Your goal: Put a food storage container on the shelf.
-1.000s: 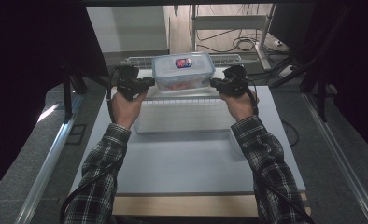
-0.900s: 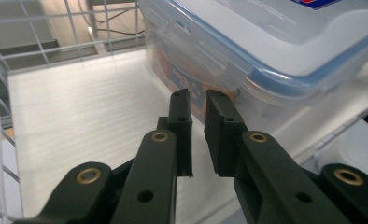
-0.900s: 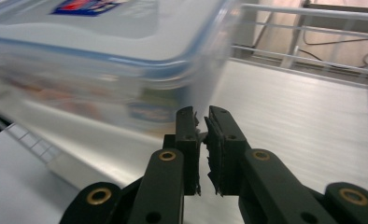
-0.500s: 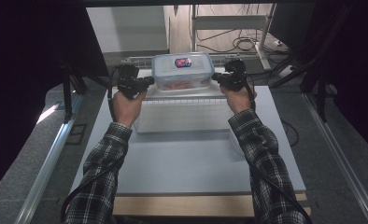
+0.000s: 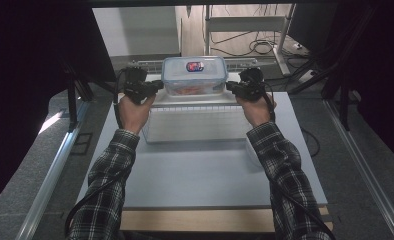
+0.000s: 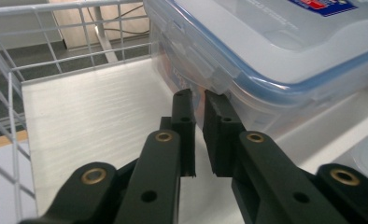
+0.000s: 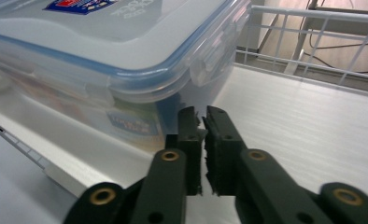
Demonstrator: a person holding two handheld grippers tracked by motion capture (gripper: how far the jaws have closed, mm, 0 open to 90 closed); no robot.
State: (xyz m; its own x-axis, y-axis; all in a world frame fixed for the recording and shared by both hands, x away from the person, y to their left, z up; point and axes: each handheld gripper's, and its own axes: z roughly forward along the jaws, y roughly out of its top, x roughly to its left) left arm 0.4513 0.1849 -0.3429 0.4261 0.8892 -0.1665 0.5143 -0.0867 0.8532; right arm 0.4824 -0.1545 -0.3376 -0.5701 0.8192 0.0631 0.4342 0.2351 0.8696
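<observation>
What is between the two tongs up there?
The clear lidded box sits between the left tongs and right tongs, seen in the high view.

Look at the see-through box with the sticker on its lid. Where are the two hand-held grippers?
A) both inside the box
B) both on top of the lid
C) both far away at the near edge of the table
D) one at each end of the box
D: in the high view the left hand-held gripper sits at one end of the clear lidded box and the right hand-held gripper at the other end.
</observation>
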